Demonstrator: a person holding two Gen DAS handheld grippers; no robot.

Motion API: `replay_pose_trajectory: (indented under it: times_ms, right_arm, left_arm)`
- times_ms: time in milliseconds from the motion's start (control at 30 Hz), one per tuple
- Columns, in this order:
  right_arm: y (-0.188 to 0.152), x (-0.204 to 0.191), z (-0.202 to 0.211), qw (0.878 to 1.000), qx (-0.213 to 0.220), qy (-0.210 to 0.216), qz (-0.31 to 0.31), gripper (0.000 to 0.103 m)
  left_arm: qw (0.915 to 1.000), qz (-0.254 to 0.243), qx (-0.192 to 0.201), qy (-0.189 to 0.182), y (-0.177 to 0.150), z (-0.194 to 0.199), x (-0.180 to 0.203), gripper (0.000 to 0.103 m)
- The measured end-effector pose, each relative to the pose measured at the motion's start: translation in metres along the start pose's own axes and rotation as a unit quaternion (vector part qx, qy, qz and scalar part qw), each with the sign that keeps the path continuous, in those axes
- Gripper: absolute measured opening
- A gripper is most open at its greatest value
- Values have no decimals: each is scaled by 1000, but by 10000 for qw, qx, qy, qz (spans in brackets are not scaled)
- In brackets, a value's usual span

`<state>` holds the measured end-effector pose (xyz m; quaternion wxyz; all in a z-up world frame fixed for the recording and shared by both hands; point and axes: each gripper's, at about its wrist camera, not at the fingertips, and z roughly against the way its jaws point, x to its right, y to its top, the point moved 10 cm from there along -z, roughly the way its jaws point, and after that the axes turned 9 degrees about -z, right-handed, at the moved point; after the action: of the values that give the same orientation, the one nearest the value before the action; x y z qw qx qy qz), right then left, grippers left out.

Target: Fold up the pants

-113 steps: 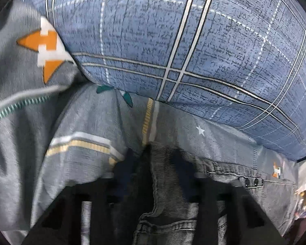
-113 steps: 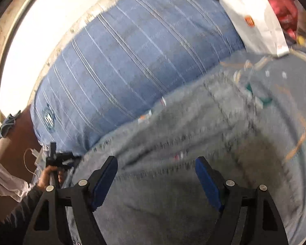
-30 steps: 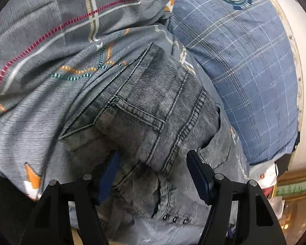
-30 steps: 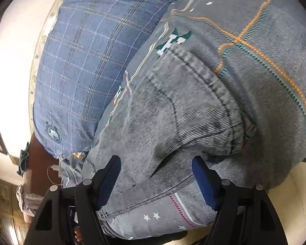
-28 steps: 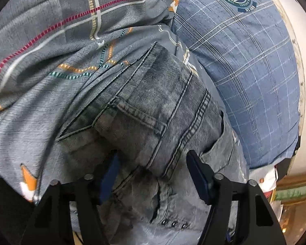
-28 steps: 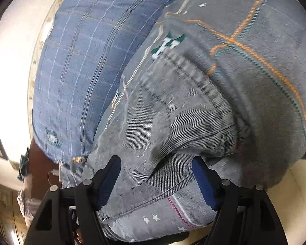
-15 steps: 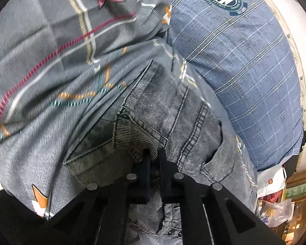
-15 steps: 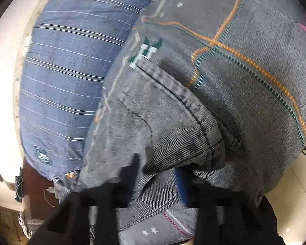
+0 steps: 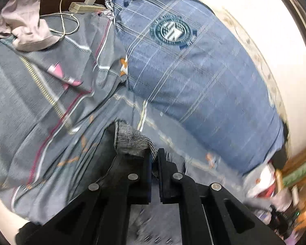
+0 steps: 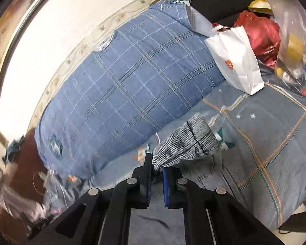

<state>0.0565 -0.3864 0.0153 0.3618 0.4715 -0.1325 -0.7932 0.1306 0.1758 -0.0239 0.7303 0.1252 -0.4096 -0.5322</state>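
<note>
The grey denim pants (image 9: 132,140) lie on a bed covered by a grey patterned sheet (image 9: 30,102). My left gripper (image 9: 154,155) is shut on a fold of the pants and holds it lifted off the sheet. In the right wrist view, my right gripper (image 10: 157,166) is shut on another fold of the pants (image 10: 189,140), which sticks up beyond the fingertips. The rest of the pants hangs below the grippers, mostly hidden.
A large blue plaid pillow (image 9: 193,81) (image 10: 132,89) lies against the cream wall behind the pants. A white paper bag (image 10: 236,59), a red bag (image 10: 259,34) and clear plastic bags sit at the right. A charger with its white cable (image 9: 75,10) and a pale cloth (image 9: 26,26) lie at the left.
Both grippers were open around the pants a second ago, then shut on the denim. Both have since lifted, so the views now tilt up towards the pillow and wall.
</note>
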Motion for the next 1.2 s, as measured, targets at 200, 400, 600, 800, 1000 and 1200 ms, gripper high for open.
replay_pose_trajectory:
  times_ms: [200, 400, 600, 800, 1000, 1200]
  right_arm:
    - [-132, 139, -40, 9802, -1521, -744, -1023, 13]
    - [-118, 137, -21, 9816, -1489, -586, -1042, 72]
    - [-70, 118, 10, 9913, -741, -1008, -420, 72]
    - [-22, 107, -57, 9816, -935, -1613, 406, 52]
    - [-22, 115, -110, 9654, -1687, -1823, 791, 10]
    - [20, 75, -88, 9744, -507, -1741, 1328, 9]
  left_arm:
    - [9903, 221, -1331, 324, -110, -34, -62, 5]
    - [9918, 146, -1233, 307, -103, -18, -60, 6]
    - [9932, -830, -679, 446, -71, 2, -18, 36]
    - [9803, -1720, -749, 613, -74, -50, 17, 37]
    - [9670, -1966, -1170, 1120, -104, -93, -10, 38]
    - [9579, -2416, -958, 1220, -107, -91, -7, 41]
